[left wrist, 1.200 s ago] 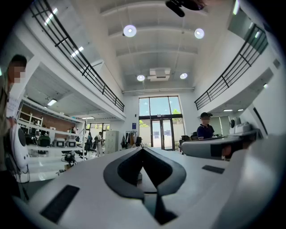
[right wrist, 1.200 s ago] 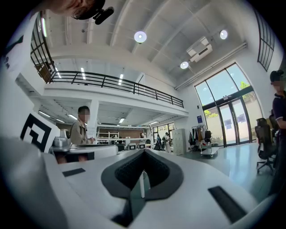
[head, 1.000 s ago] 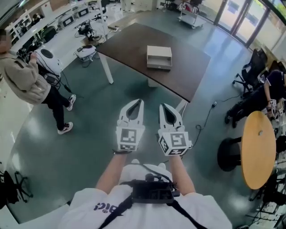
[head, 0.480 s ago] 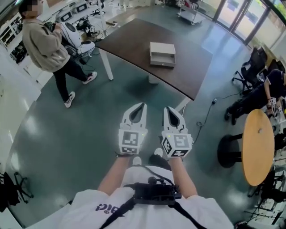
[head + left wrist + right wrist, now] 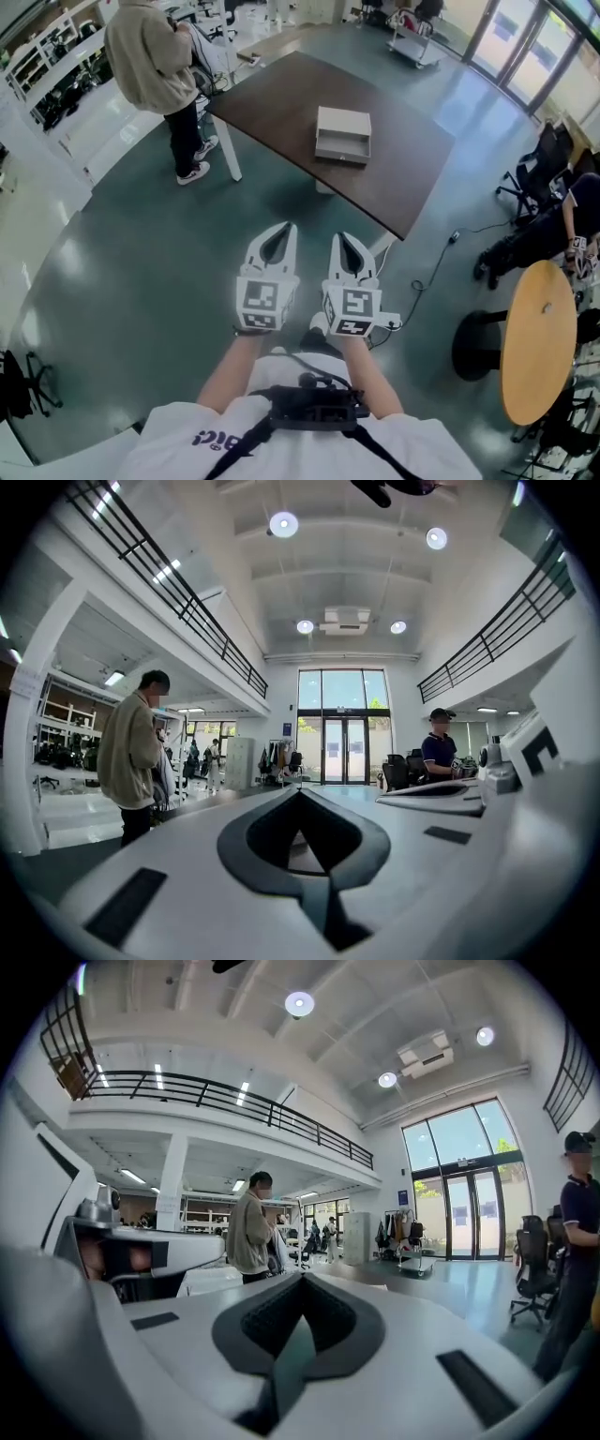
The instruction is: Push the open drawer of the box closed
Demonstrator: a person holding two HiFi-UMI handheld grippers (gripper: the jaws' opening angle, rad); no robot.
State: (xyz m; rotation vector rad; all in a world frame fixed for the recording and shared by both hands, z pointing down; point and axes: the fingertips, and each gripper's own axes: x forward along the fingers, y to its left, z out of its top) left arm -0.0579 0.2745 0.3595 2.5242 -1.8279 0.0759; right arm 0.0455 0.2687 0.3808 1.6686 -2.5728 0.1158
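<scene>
A small white box [image 5: 343, 134] with its lower drawer pulled out stands on the dark brown table [image 5: 281, 94], far ahead of both grippers. My left gripper [image 5: 286, 228] and right gripper [image 5: 339, 237] are held side by side over the grey floor, well short of the table's near corner, pointing toward it. Both are shut with nothing between the jaws. In the left gripper view the left gripper [image 5: 298, 789] has its tips meeting. The right gripper [image 5: 302, 1277] looks the same in the right gripper view.
A person in a beige jacket [image 5: 155, 66] stands at the table's left corner. A round wooden table [image 5: 539, 342] and office chairs [image 5: 530, 187] are at the right, with a seated person [image 5: 581, 202]. A cable [image 5: 431, 262] lies on the floor near the table leg.
The person in beige has walked from the far left up to the table's left corner. Both grippers have shifted slightly left and lower in the head view, still shut.
</scene>
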